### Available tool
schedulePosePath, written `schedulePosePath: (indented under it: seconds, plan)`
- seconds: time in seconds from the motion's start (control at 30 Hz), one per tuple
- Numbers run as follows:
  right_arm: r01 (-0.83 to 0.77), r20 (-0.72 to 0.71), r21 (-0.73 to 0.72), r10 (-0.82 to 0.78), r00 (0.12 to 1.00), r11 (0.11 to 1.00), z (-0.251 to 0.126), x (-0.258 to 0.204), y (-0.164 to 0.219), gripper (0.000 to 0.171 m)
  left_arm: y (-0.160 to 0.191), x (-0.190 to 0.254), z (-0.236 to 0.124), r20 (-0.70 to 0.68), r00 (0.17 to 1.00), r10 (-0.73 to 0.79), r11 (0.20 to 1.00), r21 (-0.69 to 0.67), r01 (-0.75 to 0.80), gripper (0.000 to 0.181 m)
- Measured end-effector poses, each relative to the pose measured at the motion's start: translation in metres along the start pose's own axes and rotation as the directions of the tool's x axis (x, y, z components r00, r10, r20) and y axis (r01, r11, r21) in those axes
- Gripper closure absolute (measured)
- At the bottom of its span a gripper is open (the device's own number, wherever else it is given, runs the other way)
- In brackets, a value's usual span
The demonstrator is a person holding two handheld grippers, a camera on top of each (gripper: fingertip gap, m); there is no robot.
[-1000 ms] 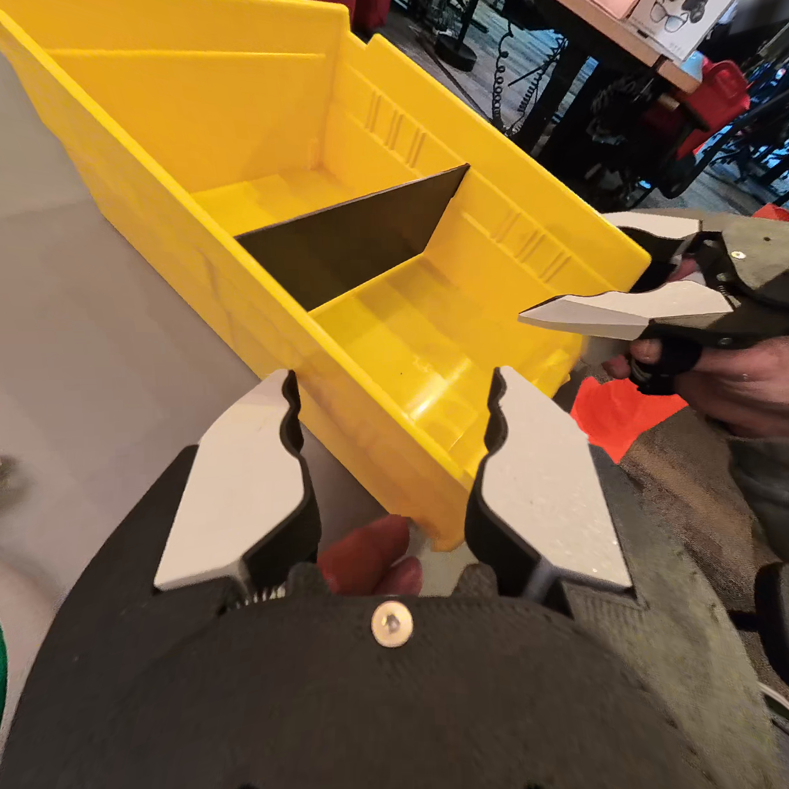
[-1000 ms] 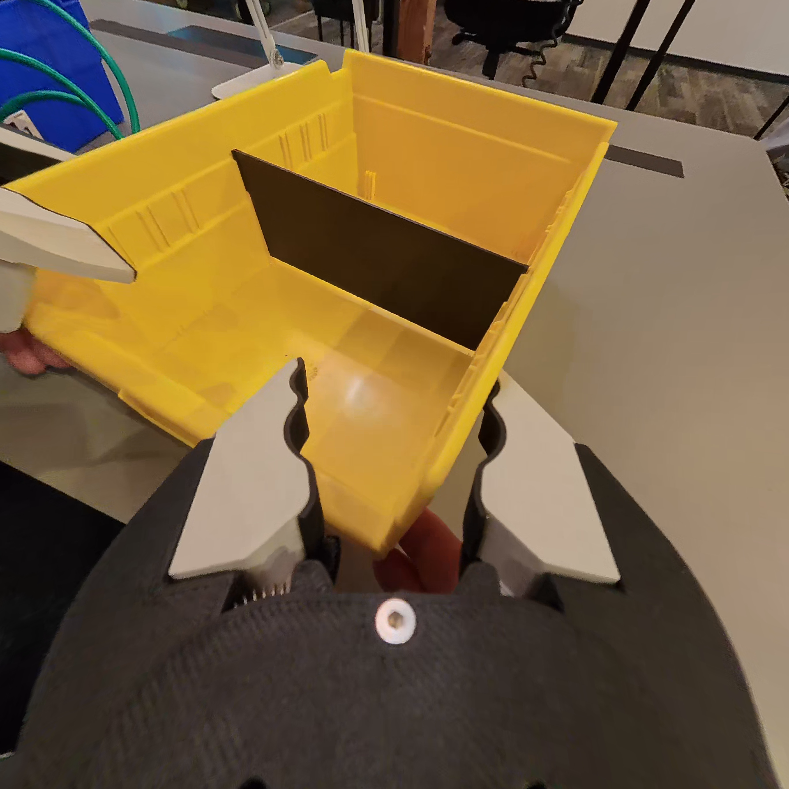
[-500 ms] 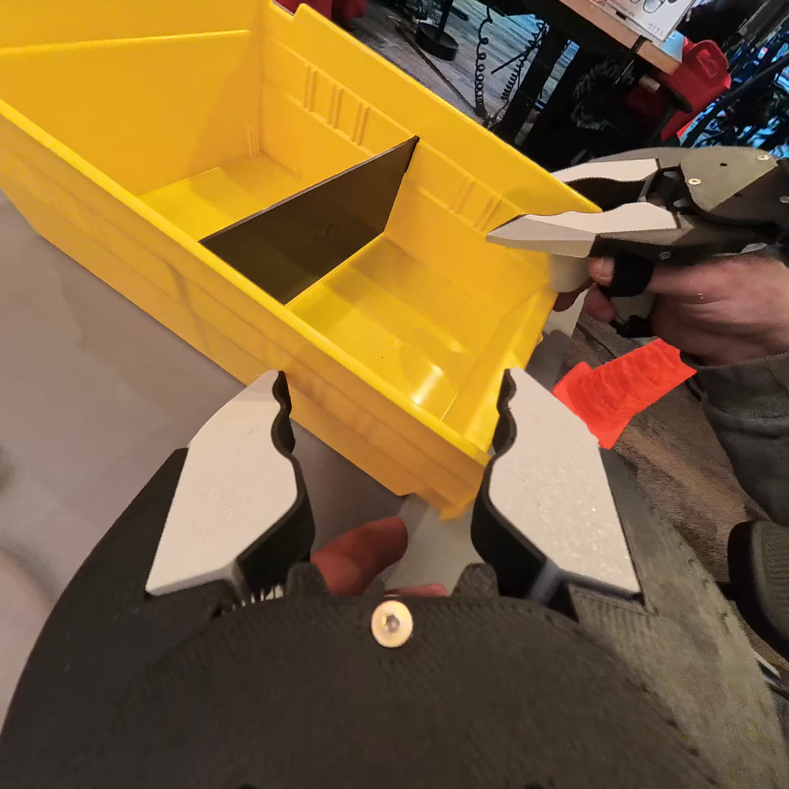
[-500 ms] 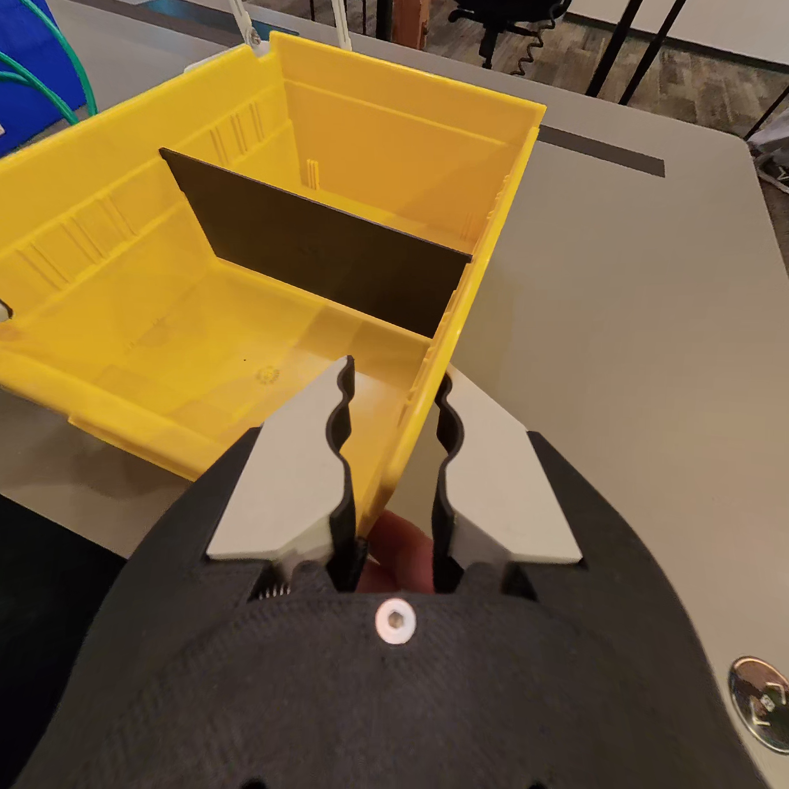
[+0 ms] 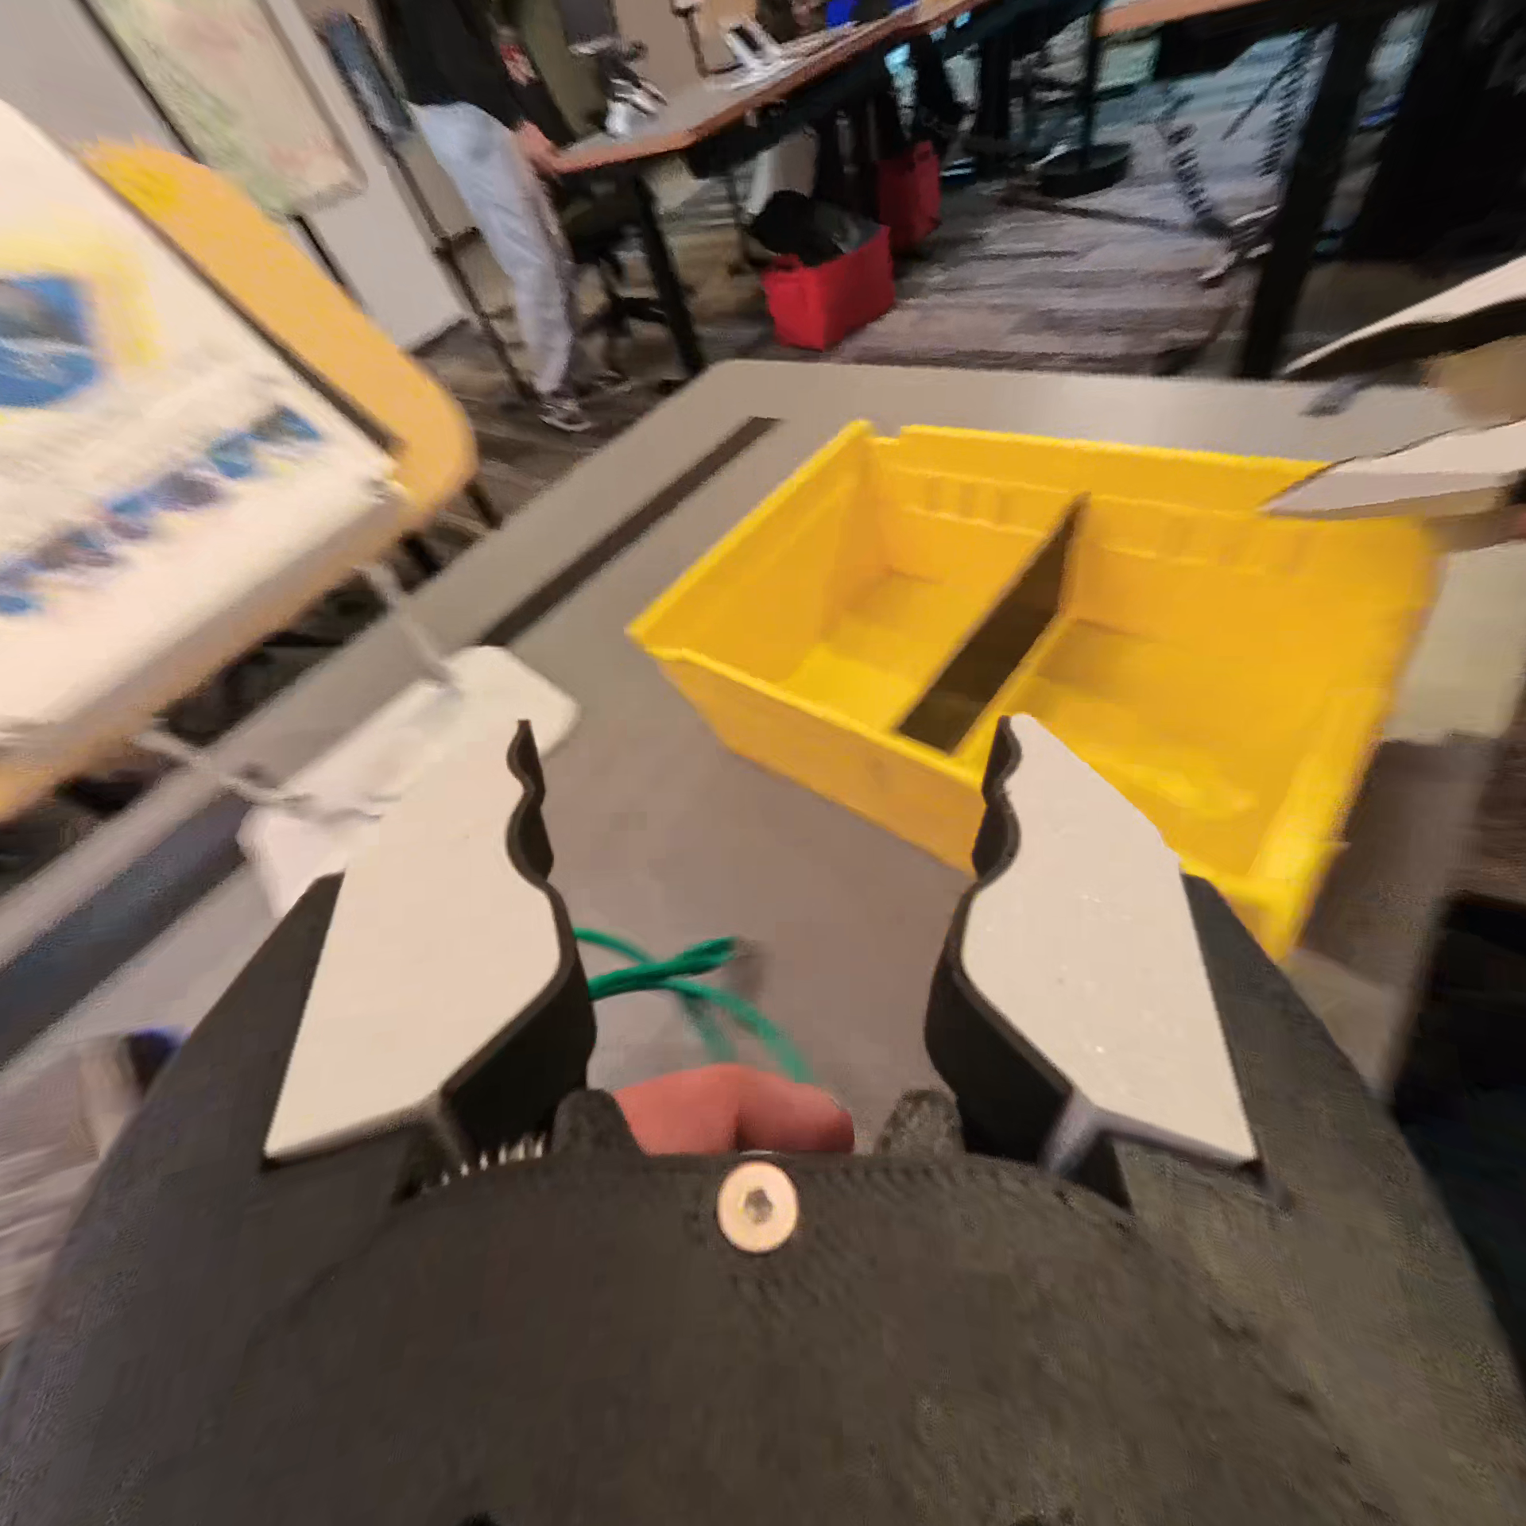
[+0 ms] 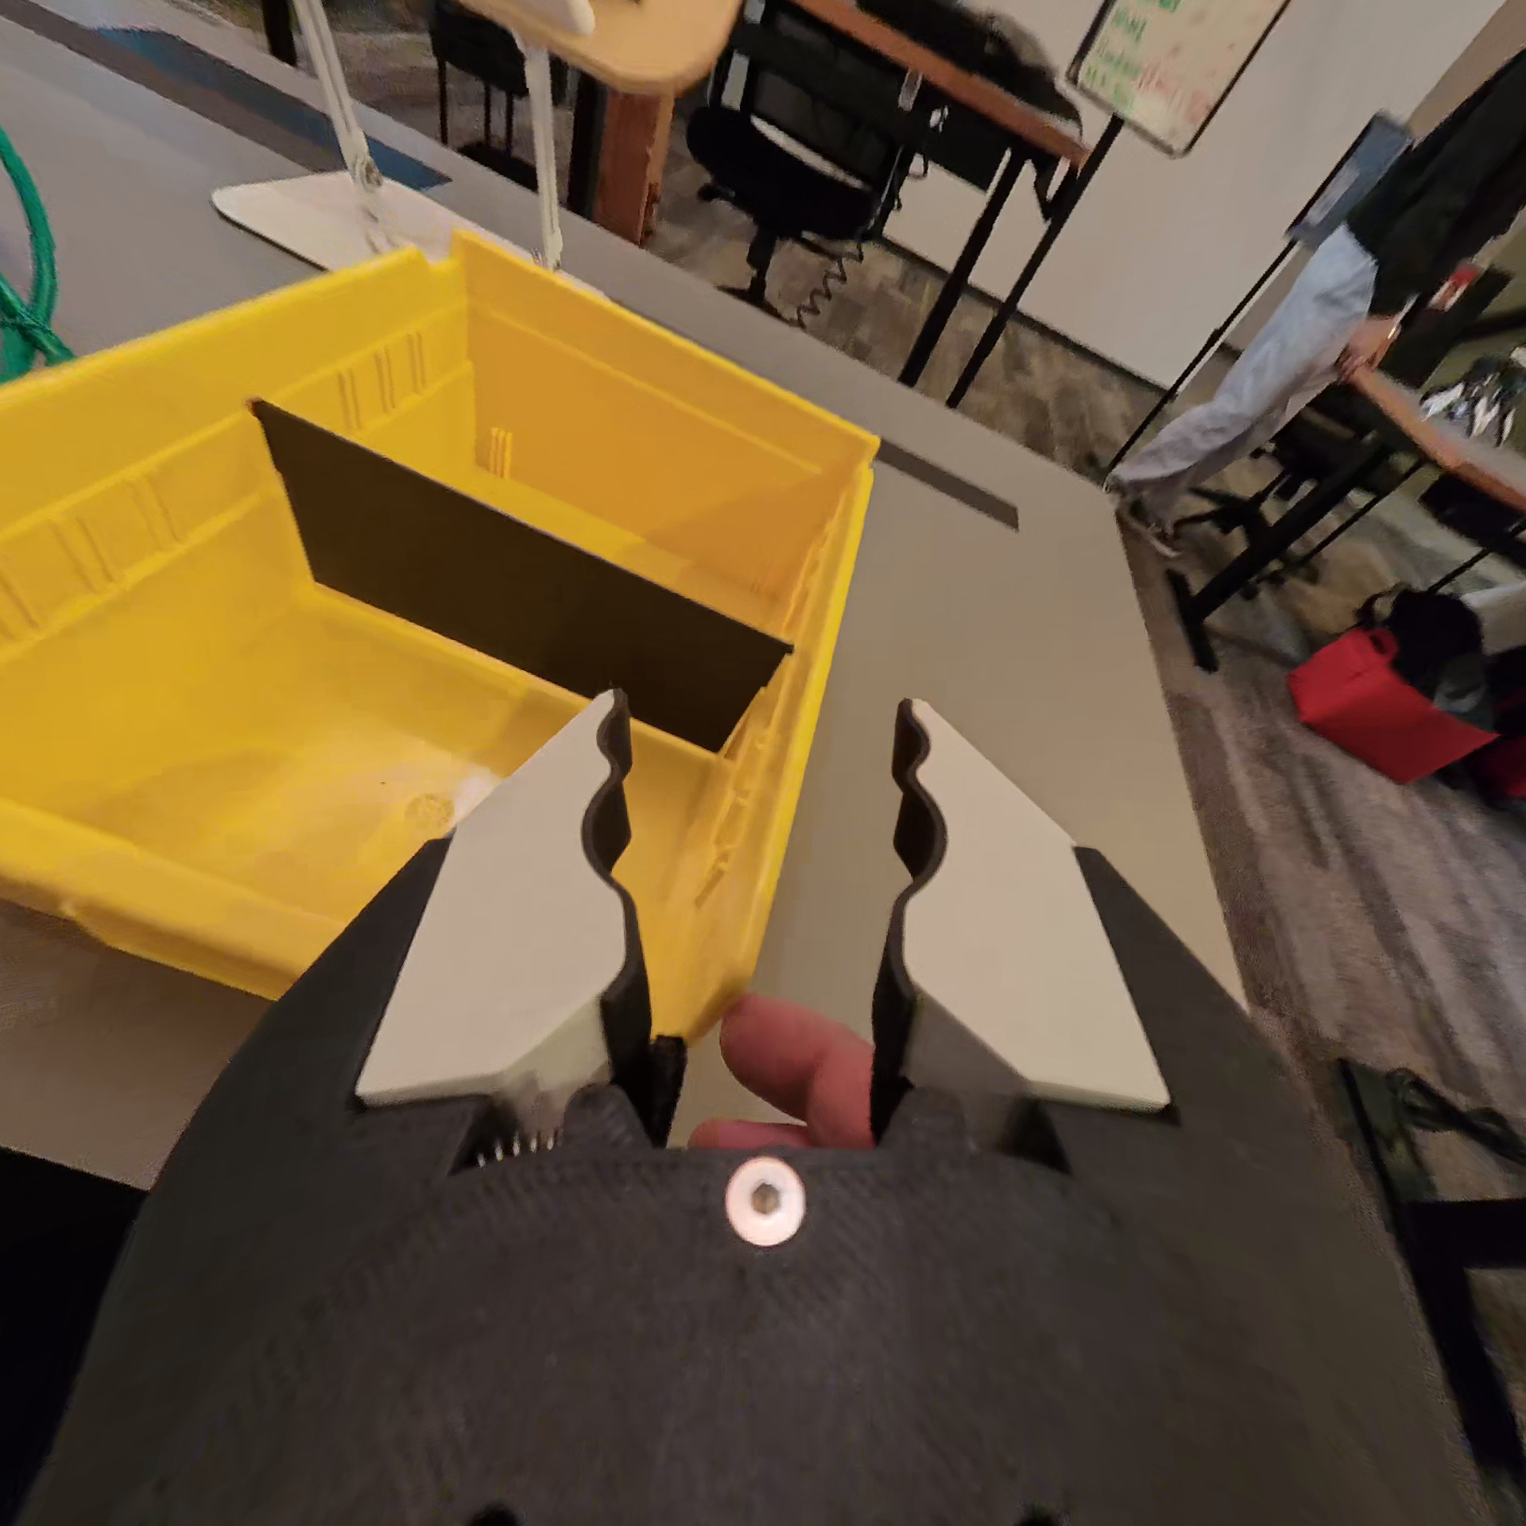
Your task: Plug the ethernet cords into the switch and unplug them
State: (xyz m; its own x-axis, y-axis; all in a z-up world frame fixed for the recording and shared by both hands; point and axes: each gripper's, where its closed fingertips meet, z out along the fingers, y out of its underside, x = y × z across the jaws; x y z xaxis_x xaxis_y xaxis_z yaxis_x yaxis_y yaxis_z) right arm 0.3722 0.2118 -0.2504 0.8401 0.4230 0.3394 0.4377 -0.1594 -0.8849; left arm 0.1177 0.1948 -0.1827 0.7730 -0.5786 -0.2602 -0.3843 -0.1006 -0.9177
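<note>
The green ethernet cords (image 5: 702, 983) are found lying on the grey table (image 5: 743, 826), low in the left wrist view, between and beneath the spread fingers of the left gripper (image 5: 764, 743); their free ends are seen pointing away from the gripper and toward the right, with the run trailing back toward the camera, so the long axis is judged to lie roughly along the gripper's line of reach. A further length of green cord (image 6: 29, 272) is noted at the far left edge of the right wrist view, beyond the yellow bin. No switch is visible in either view. The left gripper is judged the nearer to the cords; a downward approach is judged to be required. Its jaws are held wide apart and nothing is gripped or touched. The right gripper (image 6: 760, 710) is held partly open, more narrowly than the left, and nothing is gripped; the near corner of the yellow bin (image 6: 826, 594) is seen just beside its left finger, though contact cannot be confirmed. The bin, divided by a black partition (image 6: 528, 570), is empty and rests on the table. A white lamp base (image 6: 297, 215) stands beyond it. The left view is blurred.
</note>
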Motion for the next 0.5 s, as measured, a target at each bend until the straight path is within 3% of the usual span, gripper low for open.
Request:
schedulePosePath:
  seconds: [0.13,0.23,0.33,0.5]
  plan:
    - [0.081,-0.077,0.064,-0.076,0.994,0.995,-0.014,-0.004,-0.028,0.108,0.016,-0.105,-0.038,0.199,0.962,0.189,0.979,-0.111,-0.169,0.079]
    - [0.15,-0.122,0.094,-0.138,0.983,0.984,-0.022,-0.009,-0.047,0.111,0.041,-0.17,-0.067,0.288,0.927,0.239,0.962,-0.199,-0.186,0.077]
    - [0.189,-0.123,0.11,-0.175,0.977,0.976,-0.024,-0.018,-0.062,0.111,0.075,-0.209,-0.084,0.301,0.922,0.244,0.945,-0.289,-0.156,0.073]
    - [0.201,0.012,0.112,-0.204,0.979,0.973,-0.016,-0.055,-0.069,0.113,0.126,-0.249,-0.088,0.24,0.872,0.427,0.836,-0.473,-0.28,0.072]
